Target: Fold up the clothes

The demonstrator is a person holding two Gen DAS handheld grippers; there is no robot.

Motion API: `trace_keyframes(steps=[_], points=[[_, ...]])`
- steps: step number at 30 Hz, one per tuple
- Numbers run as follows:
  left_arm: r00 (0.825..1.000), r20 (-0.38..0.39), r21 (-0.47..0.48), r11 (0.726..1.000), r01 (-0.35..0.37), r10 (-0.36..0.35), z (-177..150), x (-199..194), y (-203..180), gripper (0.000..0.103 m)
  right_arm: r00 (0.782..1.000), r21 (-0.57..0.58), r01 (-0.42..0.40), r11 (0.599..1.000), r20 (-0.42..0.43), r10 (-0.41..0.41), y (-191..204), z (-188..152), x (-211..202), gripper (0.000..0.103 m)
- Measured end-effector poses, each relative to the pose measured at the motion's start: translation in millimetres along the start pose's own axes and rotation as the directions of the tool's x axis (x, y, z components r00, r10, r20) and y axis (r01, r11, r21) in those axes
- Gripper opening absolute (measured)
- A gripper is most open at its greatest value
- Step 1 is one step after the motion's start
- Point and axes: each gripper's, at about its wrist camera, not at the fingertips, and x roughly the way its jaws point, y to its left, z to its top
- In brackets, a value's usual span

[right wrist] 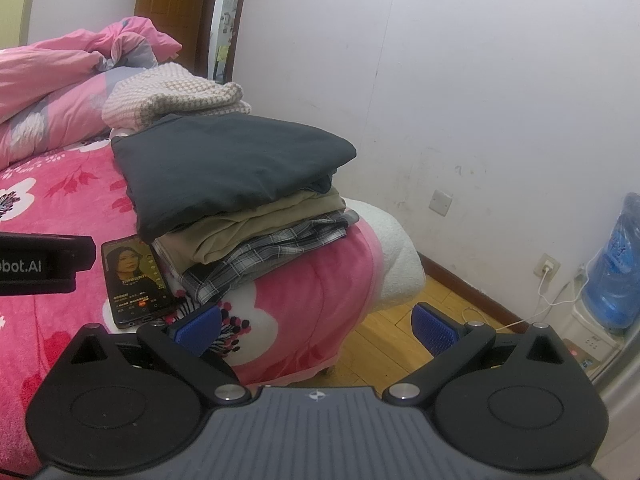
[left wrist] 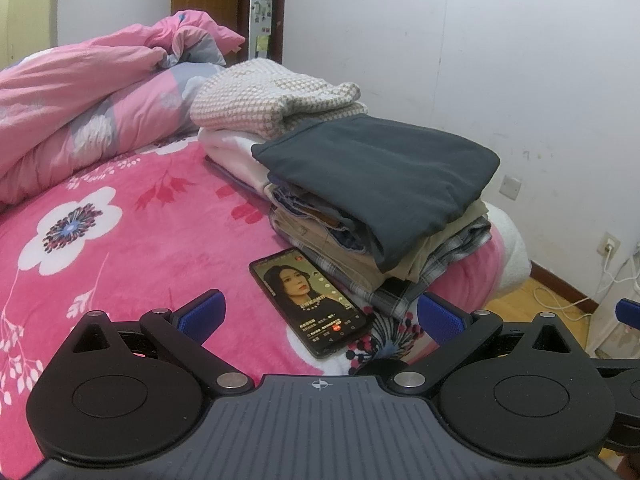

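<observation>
Both tools are held above the near part of the bed: the left hand-held gripper is spread wide with nothing between its blue pads, and the right hand-held gripper is likewise wide open and empty, partly over the bed's corner. The clothes are seen as a folded stack near the bed's corner, topped by a dark grey garment, with a checked knit piled behind it. A lit phone lies just beside the stack. No unfolded garment is visible, so the task is judged nearly done. If the stack is squared, its edges are best nudged gently, and the phone is best avoided.
</observation>
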Motion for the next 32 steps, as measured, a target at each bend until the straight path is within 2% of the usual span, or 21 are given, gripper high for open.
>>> trace_keyframes(steps=[32], points=[[1.0,-0.006,-0.002,1.0,-0.003,0.003,-1.3,1.1,2.5,0.103,1.0,0.003,0.0,1.0,-0.003,0.0,0.2,-2.2,1.0,0.103]])
